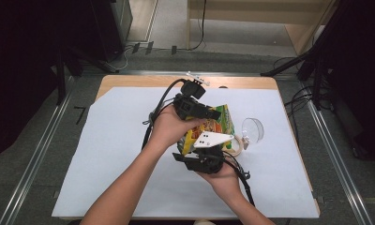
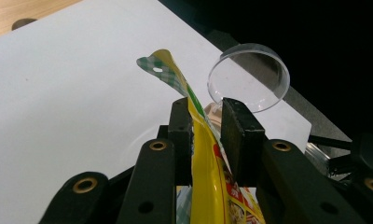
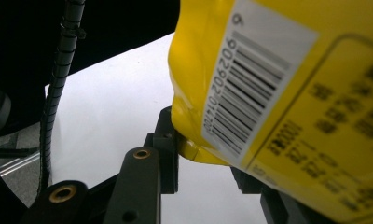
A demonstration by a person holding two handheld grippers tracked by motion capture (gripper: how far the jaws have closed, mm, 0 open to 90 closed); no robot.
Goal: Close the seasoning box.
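a yellow snack bag (image 1: 213, 127) is held above the middle of the surface (image 1: 106, 154), which is covered by a white sheet, and it is gripped from two sides. the left hand-held gripper (image 1: 213, 114) is seen in the high view at the far side of the bag, with the left hand (image 1: 169, 127) wrapped round its body; in the left gripper view its two black jaws are clamped on the thin sealed edge of the bag (image 2: 205, 154), whose green-checked corner with a small hole rises past the jaw tips. the right hand-held gripper (image 1: 209, 151) is seen at the near side of the bag, carried by the right hand (image 1: 225, 180), a grey three-cornered plate on top. in the right gripper view the bag's lower corner, beside a white barcode label (image 3: 254, 79), sits between the jaws; the left jaw touches the corner, the other jaw is largely hidden behind the bag, so a grip on the bag is read. a clear round lid (image 1: 252, 129) lies on the sheet just right of the bag, and is seen beyond the jaws in the left gripper view (image 2: 250, 77).
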